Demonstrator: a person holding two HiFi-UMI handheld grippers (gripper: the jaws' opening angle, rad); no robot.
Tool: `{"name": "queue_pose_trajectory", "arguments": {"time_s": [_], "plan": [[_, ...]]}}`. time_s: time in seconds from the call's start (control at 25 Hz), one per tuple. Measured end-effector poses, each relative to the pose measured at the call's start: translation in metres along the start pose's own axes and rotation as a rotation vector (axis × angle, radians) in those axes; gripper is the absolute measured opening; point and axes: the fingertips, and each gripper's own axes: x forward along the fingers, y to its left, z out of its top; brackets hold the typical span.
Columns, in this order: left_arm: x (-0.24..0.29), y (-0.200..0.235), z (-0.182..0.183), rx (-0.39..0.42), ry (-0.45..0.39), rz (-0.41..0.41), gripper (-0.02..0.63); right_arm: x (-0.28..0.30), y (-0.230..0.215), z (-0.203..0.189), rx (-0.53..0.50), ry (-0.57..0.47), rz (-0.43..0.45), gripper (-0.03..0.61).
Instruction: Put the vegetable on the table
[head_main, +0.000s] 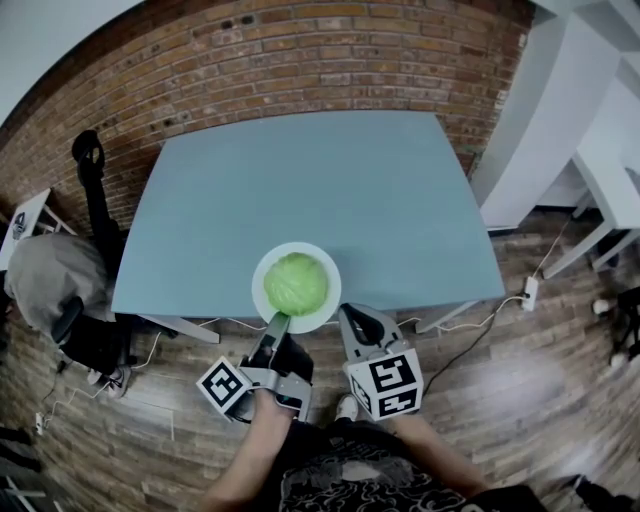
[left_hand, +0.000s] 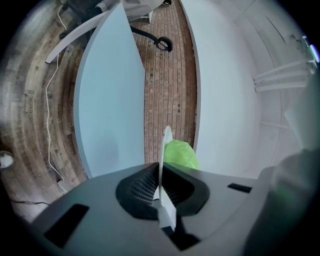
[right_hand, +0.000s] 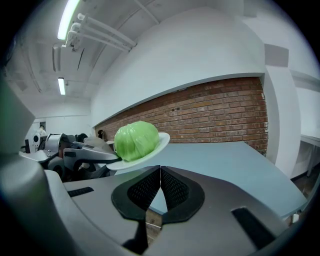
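— Where was our cabbage (head_main: 295, 284)?

— It sat in the middle of the white plate (head_main: 329, 300). Our left gripper (head_main: 277, 324) pinched the near rim of that plate, with the thin edge squeezed between its jaws.

— So which way did the cabbage lie from that gripper?

— Straight ahead of it, just past the jaws. The plate stuck out from the gripper toward the brick wall (head_main: 300, 60), at the near edge of the blue table (head_main: 300, 170).

— Was the plate down on the table?

— We thought not. In the right gripper view it hung above the table top, with air under it. In the head view its near part looked to stick out past the edge, over the floor (head_main: 520, 390).

— What about our right gripper (head_main: 352, 316)?

— Its jaws were pressed together with nothing in them. It was just beside the plate, on the right, and not touching it.

— Which hand was nearer, then?

— The left one, because it had the plate. We judged that the next move had to go forward and down, so the whole plate would land on the table and not on its edge.

— What did the cabbage look like?

— Round like a ball, light green and a bit shiny, with pale lines in its leaves. It had no long side. A round thing can roll, so we thought the plate should be held flat.
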Motion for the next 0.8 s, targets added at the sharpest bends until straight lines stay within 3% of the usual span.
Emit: {"name": "queue_pose_trajectory", "arguments": {"time_s": [0.36,0.8], "plan": [[0.022,0.002,-0.004,0.004,0.025,-0.005,0.009,0.006,-0.017,0.005,-0.013,-0.010,-0.025,0.009],[0.068,0.016,0.021,-0.014,0.068,0.010,0.011,0.046,-0.035,0.019,-0.016,-0.004,-0.071,0.009]]}}
